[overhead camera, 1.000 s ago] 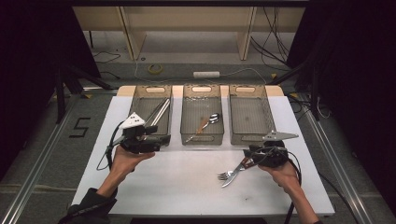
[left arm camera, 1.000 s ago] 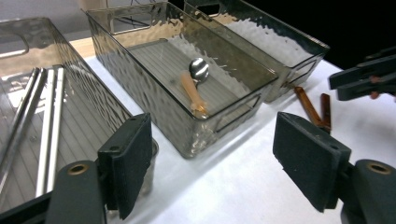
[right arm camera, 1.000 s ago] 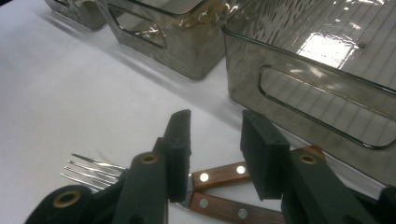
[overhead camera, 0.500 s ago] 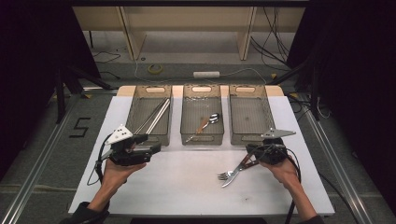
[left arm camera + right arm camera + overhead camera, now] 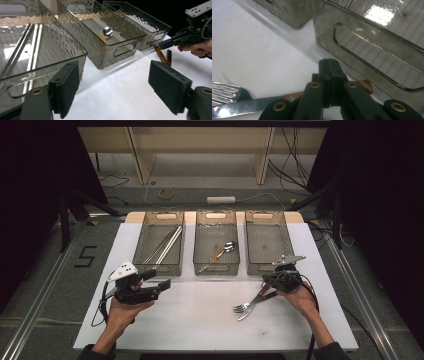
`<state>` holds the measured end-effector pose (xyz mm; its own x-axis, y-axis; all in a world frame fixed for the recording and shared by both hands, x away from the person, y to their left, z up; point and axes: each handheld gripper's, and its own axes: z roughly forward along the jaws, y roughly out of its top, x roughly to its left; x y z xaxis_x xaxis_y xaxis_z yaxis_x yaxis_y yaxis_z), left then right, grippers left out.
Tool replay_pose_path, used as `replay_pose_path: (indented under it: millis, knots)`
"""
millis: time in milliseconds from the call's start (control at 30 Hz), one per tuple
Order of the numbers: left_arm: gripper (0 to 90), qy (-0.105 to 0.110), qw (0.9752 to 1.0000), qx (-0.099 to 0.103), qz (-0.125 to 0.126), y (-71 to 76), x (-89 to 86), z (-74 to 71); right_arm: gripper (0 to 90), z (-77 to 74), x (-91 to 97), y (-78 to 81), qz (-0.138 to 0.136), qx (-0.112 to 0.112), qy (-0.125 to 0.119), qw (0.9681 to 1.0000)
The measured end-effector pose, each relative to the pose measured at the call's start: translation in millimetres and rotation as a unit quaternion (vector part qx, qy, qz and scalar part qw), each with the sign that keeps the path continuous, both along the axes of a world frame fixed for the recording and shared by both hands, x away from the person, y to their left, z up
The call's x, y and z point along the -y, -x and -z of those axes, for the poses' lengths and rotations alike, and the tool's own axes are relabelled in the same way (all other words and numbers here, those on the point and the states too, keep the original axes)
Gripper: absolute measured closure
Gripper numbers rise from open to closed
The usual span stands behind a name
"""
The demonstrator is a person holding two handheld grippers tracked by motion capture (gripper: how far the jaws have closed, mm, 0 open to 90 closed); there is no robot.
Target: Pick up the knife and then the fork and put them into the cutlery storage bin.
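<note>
Forks [image 5: 248, 306] lie on the white worktop [image 5: 200, 325] just in front of the right-hand bin [image 5: 266, 245], wooden handles pointing up toward the right gripper [image 5: 267, 287]; in the high view that gripper sits down at the handle ends, which looks like a pick-up meant to sort them into a bin. The left bin [image 5: 159, 242] already holds long metal rods and the middle bin [image 5: 216, 245] a spoon [image 5: 226, 247], so the empty right bin seems the likely home. The left gripper [image 5: 160, 284] hovers off to the side, jaws apart and holding nothing, probably kept clear.

From the left gripper view, its two black pads [image 5: 65, 86] stand wide with bare worktop between them, and the wooden handles [image 5: 162, 55] lie beside the far bin under the other gripper [image 5: 163, 45].

From the right gripper view, the jaws have just been closing and now meet pad to pad. A fork [image 5: 234, 101] and its wooden handle pass beneath them, apparently not clamped, so the grasp may have missed.
</note>
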<state>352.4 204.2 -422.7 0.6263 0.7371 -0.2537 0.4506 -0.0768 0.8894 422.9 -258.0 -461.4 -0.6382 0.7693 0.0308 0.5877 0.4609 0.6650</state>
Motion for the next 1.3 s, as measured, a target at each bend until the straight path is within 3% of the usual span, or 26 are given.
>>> replay_pose_path:
  millis: [300,500,667,767,933,1300]
  knots:
    - [19.5,-0.005,0.9994,0.024,0.023,5.5,3.6,-1.5,90.0,7.0,2.8,-6.9,0.010,-0.018,0.018,0.9996]
    - [19.1,-0.012,0.9994,0.023,0.022,4.8,4.6,-0.3,90.0,9.5,0.1,-12.1,0.007,-0.024,0.026,0.9993]
    - [19.1,-0.020,0.9992,0.022,0.025,4.6,5.9,0.4,90.0,12.1,-1.7,-12.0,0.000,-0.039,0.048,0.9981]
    - [19.2,-0.021,0.9991,0.023,0.026,4.7,6.1,0.4,90.0,10.2,-2.3,-7.5,0.006,-0.043,0.065,0.9969]
    - [19.3,-0.024,0.9990,0.024,0.029,4.6,6.5,0.2,90.0,7.2,5.7,2.5,0.012,-0.069,0.067,0.9953]
    - [19.3,-0.028,0.9989,0.022,0.029,3.6,7.4,0.8,90.0,2.7,17.8,41.1,0.003,-0.099,0.083,0.9916]
